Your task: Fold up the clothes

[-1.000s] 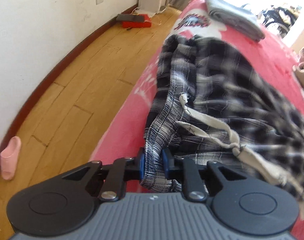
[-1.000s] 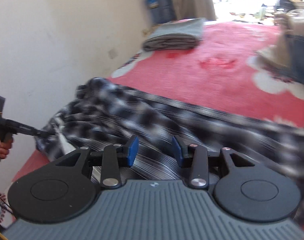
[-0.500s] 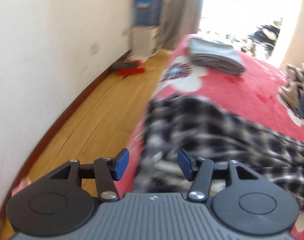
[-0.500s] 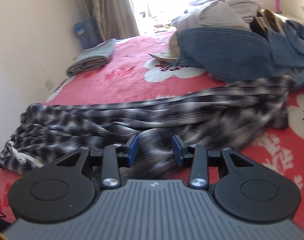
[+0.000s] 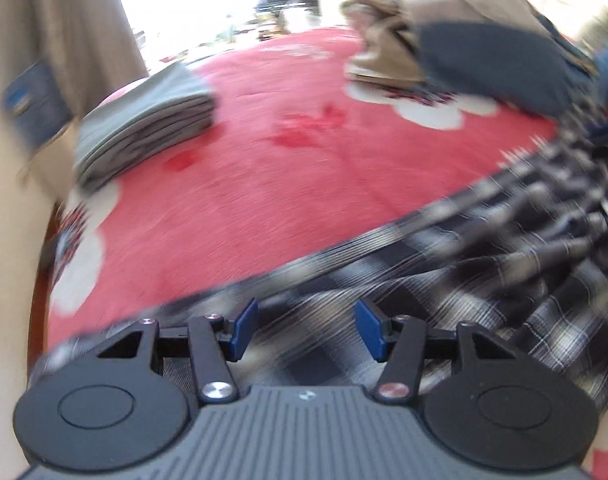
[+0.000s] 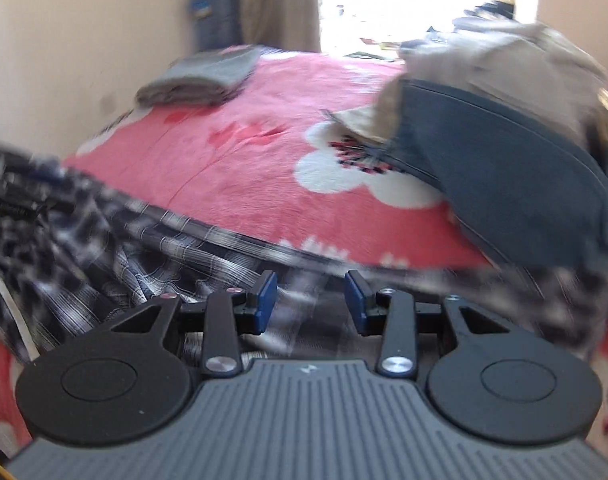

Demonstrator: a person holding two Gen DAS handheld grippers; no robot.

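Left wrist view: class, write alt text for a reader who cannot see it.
Open tongs hover over rumpled black-and-white plaid trousers on a red flowered blanket, gripping nothing. Behind lie a folded grey stack at left and a heap of unfolded clothes at right.

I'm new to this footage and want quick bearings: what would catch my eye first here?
The bright red blanket with white flowers covers the whole bed. Across its near edge sprawls a black-and-white checked garment, right under the open left gripper and open right gripper. A folded grey stack sits at the far left near the wall, and a jumbled pile of clothes rises at the far right.
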